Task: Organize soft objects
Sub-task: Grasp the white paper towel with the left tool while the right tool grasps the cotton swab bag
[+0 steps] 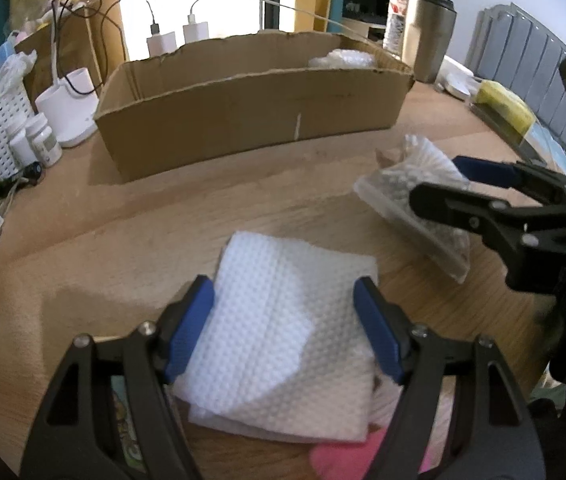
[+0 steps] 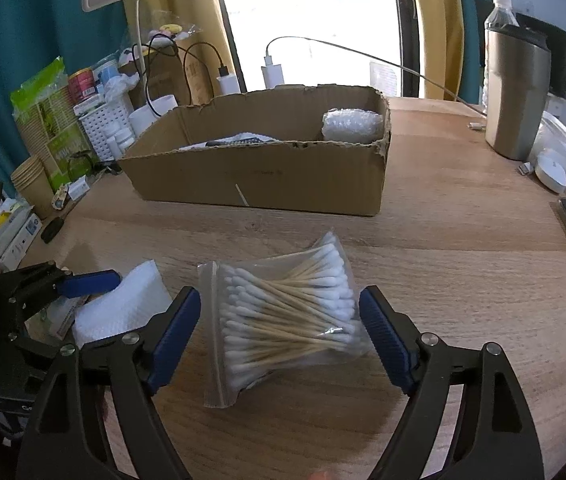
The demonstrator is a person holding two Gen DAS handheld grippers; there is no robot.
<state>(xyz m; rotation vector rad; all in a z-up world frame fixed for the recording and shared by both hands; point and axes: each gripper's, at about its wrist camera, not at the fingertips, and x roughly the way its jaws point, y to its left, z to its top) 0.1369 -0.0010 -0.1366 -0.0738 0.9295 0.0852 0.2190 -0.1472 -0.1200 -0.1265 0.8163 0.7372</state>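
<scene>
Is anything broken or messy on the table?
Yes: the cardboard box has ragged, torn top edges, as if its flaps were ripped off. Nothing looks spilled; the cotton swabs stay sealed in their plastic bag.

Right gripper (image 2: 279, 334) spread wide around a clear bag of cotton swabs (image 2: 283, 316) lying on the desk (image 2: 463, 264); folded paper towel (image 2: 123, 304) just left; cardboard box (image 2: 267, 172) behind.

White dimpled paper towel (image 1: 283, 320), brown cardboard box (image 1: 243, 120), blue-padded jaws
</scene>
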